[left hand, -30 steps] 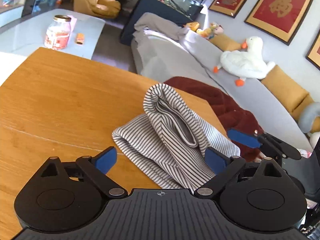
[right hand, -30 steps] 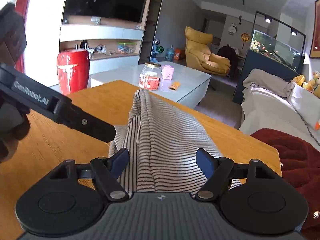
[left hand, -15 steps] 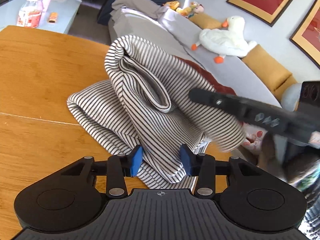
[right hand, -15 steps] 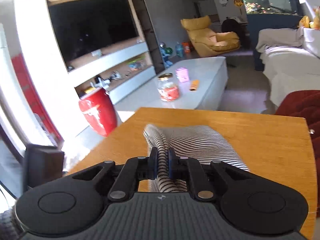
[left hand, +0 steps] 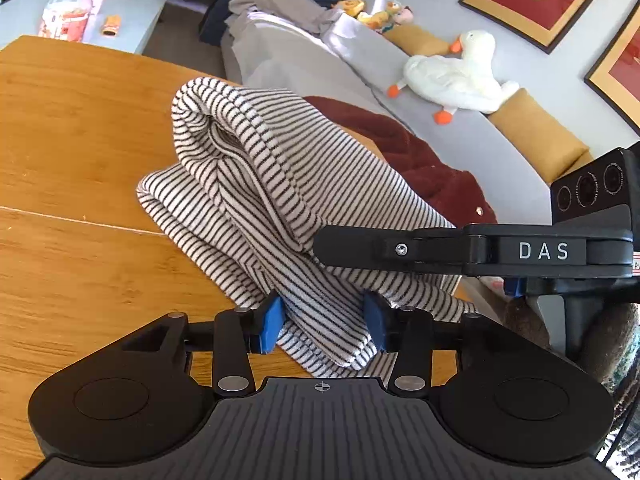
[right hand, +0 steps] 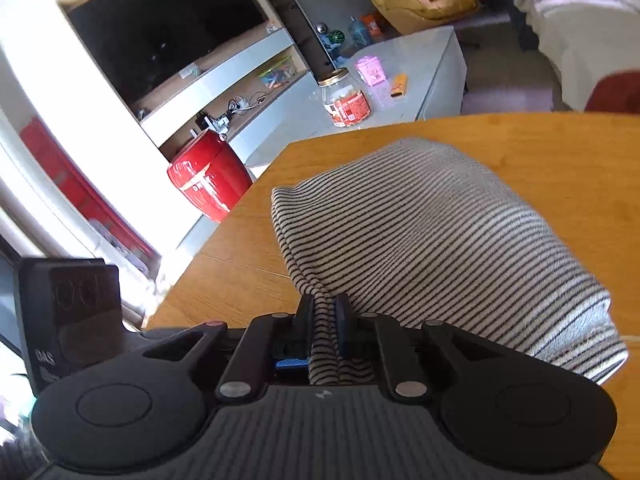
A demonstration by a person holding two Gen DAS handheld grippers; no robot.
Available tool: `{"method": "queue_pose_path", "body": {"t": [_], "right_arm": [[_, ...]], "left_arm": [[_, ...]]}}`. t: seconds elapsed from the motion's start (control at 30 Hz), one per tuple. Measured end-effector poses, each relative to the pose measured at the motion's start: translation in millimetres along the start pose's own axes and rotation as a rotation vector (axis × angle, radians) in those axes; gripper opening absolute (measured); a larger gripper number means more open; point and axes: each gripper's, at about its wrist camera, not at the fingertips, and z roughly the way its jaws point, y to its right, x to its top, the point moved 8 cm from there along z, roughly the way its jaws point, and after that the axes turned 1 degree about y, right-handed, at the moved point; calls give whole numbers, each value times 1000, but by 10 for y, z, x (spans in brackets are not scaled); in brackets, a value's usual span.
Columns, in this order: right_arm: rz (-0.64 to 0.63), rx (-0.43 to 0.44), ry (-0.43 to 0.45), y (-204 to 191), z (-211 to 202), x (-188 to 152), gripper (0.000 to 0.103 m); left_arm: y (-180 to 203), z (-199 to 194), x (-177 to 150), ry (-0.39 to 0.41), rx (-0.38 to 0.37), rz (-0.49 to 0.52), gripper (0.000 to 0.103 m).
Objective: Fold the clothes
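Note:
A black-and-white striped garment (left hand: 256, 184) lies bunched and partly lifted on a wooden table (left hand: 72, 140). My left gripper (left hand: 324, 320) has its blue pads pressed on a thick fold at the garment's near edge. My right gripper (right hand: 323, 316) is shut tight on a thin fold of the same garment (right hand: 420, 220), which drapes away over the table. In the left wrist view the right gripper (left hand: 360, 246) reaches in from the right and holds the cloth just above my left pads.
A grey sofa (left hand: 320, 64) with a dark red garment (left hand: 420, 160) and a white goose toy (left hand: 452, 72) runs along the table's far side. A low white table (right hand: 420, 64) holds a jar (right hand: 346, 98). A red pot (right hand: 204, 180) stands on the floor.
The right gripper closed on a fold of the striped garment and lifted it. The left gripper closed in on the near edge. The cloth has risen off the table.

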Motion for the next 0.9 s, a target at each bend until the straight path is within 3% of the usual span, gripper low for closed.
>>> {"method": "queue_pose_path", "body": {"t": [0.13, 0.27, 0.37, 0.4, 0.5, 0.57, 0.67, 0.73, 0.8, 0.83, 0.9], "right_arm": [[-206, -81, 35, -187, -68, -49, 23], [-291, -112, 56, -255, -59, -137, 26], [-397, -157, 70, -377, -57, -201, 35], [-438, -178, 77, -421, -61, -227, 40], [-561, -242, 97, -558, -75, -300, 74], [-650, -298, 116, -625, -93, -369, 79], [-677, -366, 141, -554, -79, -410, 76], [-620, -381, 159, -459, -87, -349, 36], [-582, -365, 175, -439, -199, -207, 22], [-621, -387, 182, -468, -245, -163, 21], [-699, -396, 147, -507, -242, -199, 20]], "left_arm": [[-130, -188, 116, 38, 29, -20, 55], [-260, -379, 232, 75, 58, -39, 56], [-324, -487, 447, 123, 79, -53, 57], [-306, -462, 547, 132, 89, -40, 57], [-231, -289, 808, 129, 131, 21, 59], [-253, -134, 902, 106, 172, 48, 60], [-396, 1, 943, 82, 222, 34, 60], [-506, 28, 944, 77, 246, 10, 63], [-604, -7, 941, 83, 257, -20, 65], [-654, -25, 940, 87, 263, -35, 68], [-752, -60, 937, 93, 274, -65, 63]]}}
